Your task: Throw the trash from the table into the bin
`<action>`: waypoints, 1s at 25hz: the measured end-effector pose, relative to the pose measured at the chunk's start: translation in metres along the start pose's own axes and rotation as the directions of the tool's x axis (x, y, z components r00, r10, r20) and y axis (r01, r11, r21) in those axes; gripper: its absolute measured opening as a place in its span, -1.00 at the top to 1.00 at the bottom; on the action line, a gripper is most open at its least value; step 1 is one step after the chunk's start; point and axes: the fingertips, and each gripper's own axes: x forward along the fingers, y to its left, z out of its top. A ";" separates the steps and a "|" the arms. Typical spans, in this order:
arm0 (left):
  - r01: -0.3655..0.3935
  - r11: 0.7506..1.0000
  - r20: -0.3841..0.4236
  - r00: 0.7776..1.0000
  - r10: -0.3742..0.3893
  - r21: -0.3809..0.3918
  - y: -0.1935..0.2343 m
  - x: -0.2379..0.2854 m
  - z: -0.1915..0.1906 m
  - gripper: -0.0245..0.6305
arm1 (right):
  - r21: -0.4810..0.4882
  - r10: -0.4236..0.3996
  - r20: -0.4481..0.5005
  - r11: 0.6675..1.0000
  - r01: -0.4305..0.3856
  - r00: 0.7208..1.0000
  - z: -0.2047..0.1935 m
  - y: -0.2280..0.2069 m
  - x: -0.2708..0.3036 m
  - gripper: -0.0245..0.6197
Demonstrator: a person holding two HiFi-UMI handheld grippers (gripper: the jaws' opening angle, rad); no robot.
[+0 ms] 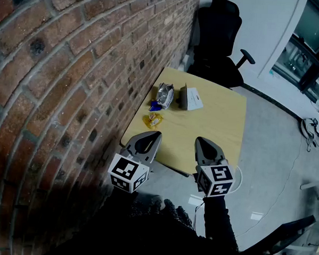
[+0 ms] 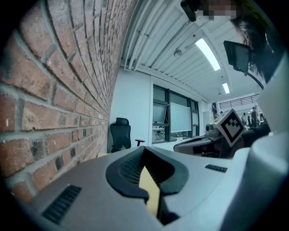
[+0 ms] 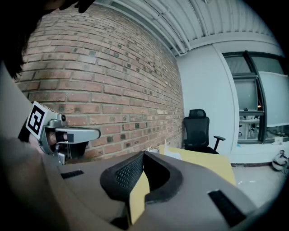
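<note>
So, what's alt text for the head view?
The left gripper and right gripper, both shut, hover at the near edge of a wooden table beside a brick wall. On the table lie a silver wrapper, a yellow wrapper and a white box.

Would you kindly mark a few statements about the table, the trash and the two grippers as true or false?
1. Both the left gripper and the right gripper are shut and empty. True.
2. The silver wrapper lies on the floor. False: it lies on the table, near the brick wall.
3. A black chair stands beyond the table's far end. True.
4. The right gripper holds the white box. False: the box rests on the table beside the silver wrapper.
5. The yellow wrapper lies nearer the grippers than the silver wrapper. True.
</note>
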 end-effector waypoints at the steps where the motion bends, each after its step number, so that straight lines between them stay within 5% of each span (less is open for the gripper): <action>1: -0.001 1.000 0.003 1.000 0.001 0.003 0.006 0.003 0.002 0.91 | -0.001 -0.002 0.004 1.000 0.002 1.000 0.003 0.000 0.006 0.90; 25: -0.083 0.996 0.017 0.996 0.083 0.006 0.089 0.074 0.019 0.91 | -0.023 0.051 0.007 0.998 -0.051 0.999 0.038 -0.047 0.124 0.90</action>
